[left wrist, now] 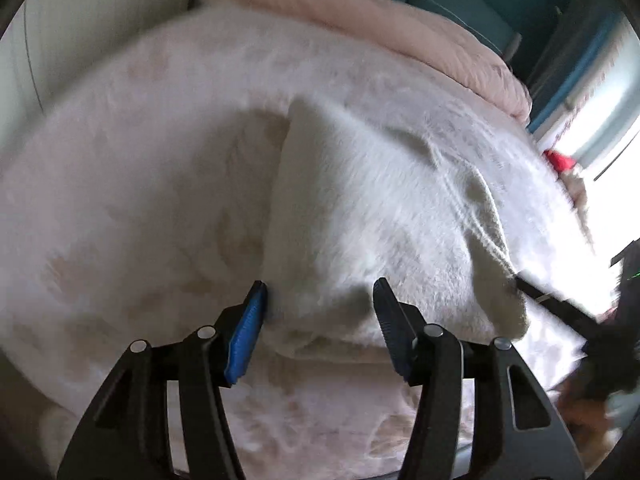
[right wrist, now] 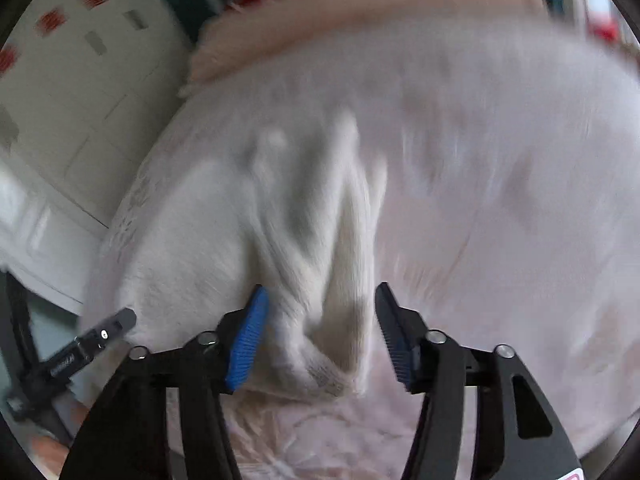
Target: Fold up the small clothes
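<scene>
a fluffy white garment (left wrist: 380, 216) lies bunched on the pale pink bedspread (left wrist: 120, 160), with a folded pink blanket (left wrist: 400, 28) behind it. the left gripper (left wrist: 320, 300) stands wide apart at the garment's near edge; the right gripper (right wrist: 320, 304) likewise gapes around a bunched fold, pinching nothing. both views are blurred.

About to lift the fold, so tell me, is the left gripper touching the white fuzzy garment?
Touching. In the left wrist view the left gripper is open, and its blue finger pad presses against the white fuzzy garment.
</scene>
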### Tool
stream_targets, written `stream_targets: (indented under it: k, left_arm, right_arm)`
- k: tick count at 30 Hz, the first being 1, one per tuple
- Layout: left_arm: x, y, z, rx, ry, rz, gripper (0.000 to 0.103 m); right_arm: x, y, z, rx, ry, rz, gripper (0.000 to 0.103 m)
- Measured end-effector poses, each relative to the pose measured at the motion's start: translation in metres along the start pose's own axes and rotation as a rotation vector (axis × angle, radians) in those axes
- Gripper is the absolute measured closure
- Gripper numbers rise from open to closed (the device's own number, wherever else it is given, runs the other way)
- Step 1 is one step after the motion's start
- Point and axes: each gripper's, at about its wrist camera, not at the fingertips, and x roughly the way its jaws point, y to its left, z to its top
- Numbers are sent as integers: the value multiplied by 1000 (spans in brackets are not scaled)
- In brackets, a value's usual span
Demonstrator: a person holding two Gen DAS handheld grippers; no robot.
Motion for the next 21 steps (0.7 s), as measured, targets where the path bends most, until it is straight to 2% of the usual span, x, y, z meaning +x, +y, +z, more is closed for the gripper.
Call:
stream_targets:
  k: [2, 3, 4, 6, 8, 9, 12, 15, 17, 18, 19, 21]
  left_arm:
    - [-10, -14, 5, 73, -34, 84, 45]
    - [-12, -18, 5, 96, -41, 118, 45]
    - [-13, -23, 5, 114, -42, 138, 45]
    - [-10, -30, 2, 127, -23, 172, 45]
    - [-3, -33, 1, 131, 8, 187, 45]
    - [2, -33, 0, 133, 22, 197, 45]
    - [14, -31, -6, 159, 67, 229, 45]
    - [16, -28, -11, 177, 66, 254, 43]
    - [18, -27, -13, 183, 73, 262, 43]
    - [19, -27, -13, 188, 75, 267, 43]
    - [20, -28, -14, 192, 79, 268, 43]
    - [18, -29, -16, 198, 80, 278, 43]
  right_arm:
    - [-19, 20, 5, -80, -44, -10, 72]
    - [-19, 27, 6, -104, -42, -10, 85]
    - [-11, 33, 3, -134, -19, -13, 96]
    - [13, 31, -9, -145, 63, -25, 102]
    - [49, 18, -20, -168, 146, -77, 103]
    - [55, 11, -19, -164, 135, -78, 103]
    - [36, 15, 3, -81, 140, -61, 103]
    - [11, 37, 5, -165, 111, -71, 103]
    - [21, 41, -7, -193, 154, -89, 103]
    - [40, 38, -18, -207, 208, -120, 103]
    - [52, 36, -25, -199, 238, -111, 103]
    - [44, 38, -24, -172, 208, -101, 103]
